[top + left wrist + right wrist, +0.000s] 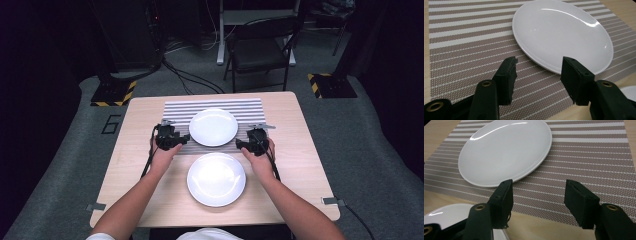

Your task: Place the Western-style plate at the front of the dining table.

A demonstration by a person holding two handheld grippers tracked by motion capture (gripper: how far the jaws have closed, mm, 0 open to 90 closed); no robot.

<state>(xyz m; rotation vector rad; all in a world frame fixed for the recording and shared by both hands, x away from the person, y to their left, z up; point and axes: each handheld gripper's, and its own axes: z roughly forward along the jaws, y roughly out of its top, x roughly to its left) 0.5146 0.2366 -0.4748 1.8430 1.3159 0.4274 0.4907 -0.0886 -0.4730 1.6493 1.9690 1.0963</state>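
A white plate lies on a striped placemat at the table's far middle. A second white plate rests on the bare wood nearer the person. My left gripper hovers at the far plate's left front edge. Its jaws stand apart with nothing between them, above the striped placemat beside the plate. My right gripper is at that plate's right front edge. It is open and holds nothing, with the far plate ahead to its left and the near plate at the lower left.
The wooden table has bare room to the left and right of the plates. Beyond the table stand a black folding chair and two floor bases with yellow-black stripes. Cables run across the grey floor.
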